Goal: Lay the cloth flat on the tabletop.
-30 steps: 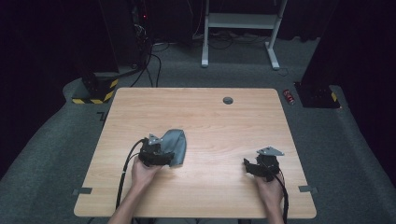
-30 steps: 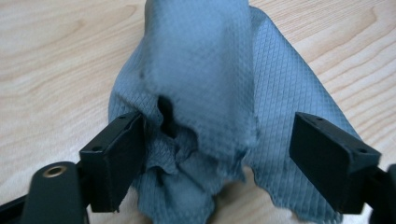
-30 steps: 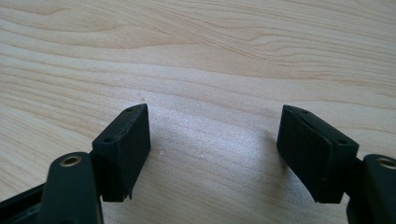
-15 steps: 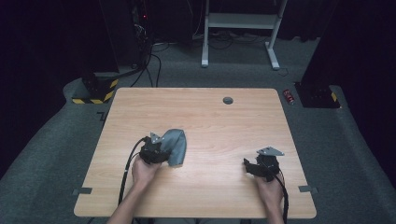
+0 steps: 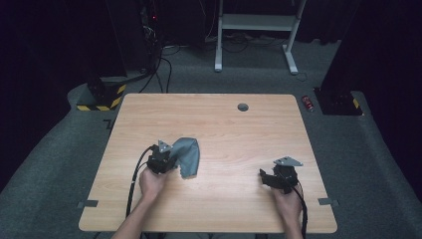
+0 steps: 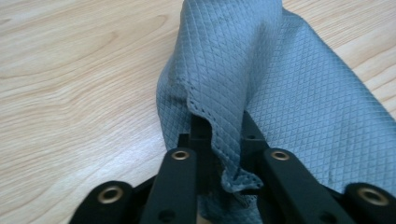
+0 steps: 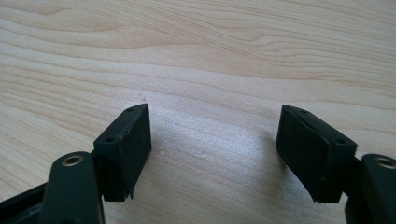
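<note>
Lengthwise, grey cloth [image 5: 188,156] points away, left gripper [image 5: 169,162] pinching

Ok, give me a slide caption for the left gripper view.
Left hand-held gripper, jaws just closed, pinching a fold of grey quilted cloth on the wooden table.

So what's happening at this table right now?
A person works at a light wooden table with a hand-held tool in each hand. The left tool has just been closing its jaws and now pinches a fold of the grey-blue quilted cloth, which lies crumpled on the table's left half. The right tool rests over bare wood, jaws wide apart, nothing between them.
</note>
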Demonstrator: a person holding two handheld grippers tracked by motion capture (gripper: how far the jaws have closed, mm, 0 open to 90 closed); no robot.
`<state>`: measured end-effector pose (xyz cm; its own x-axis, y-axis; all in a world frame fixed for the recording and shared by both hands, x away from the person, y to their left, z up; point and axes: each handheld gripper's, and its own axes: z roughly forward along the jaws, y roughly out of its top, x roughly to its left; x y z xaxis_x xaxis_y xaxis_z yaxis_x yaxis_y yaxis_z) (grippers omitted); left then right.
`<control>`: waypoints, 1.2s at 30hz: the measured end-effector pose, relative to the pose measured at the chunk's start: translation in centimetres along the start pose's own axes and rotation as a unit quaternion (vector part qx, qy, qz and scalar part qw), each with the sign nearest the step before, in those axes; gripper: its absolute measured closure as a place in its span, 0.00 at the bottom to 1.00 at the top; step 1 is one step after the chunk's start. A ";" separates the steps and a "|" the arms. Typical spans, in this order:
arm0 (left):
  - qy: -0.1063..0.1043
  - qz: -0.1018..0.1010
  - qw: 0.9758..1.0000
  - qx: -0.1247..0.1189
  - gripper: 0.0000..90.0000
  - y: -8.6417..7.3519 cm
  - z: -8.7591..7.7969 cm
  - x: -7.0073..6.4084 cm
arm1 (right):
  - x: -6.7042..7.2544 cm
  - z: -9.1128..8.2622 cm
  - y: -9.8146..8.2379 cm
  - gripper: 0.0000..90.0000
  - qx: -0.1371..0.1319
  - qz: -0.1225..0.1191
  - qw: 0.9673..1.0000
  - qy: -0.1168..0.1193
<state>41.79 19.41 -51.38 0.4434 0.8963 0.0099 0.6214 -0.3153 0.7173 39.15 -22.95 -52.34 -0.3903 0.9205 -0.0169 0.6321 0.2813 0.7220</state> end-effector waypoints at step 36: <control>-0.109 0.020 0.994 -0.027 0.95 3.7 1.7 -5.8 | 0.0 0.0 0.0 0.30 -0.001 -0.001 1.000 0.001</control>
<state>42.61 12.54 -49.92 0.5991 0.7934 -0.1078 0.5680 -0.3263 0.7556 39.16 -22.96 -52.34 -0.3928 0.9194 -0.0181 0.6298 0.2833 0.7233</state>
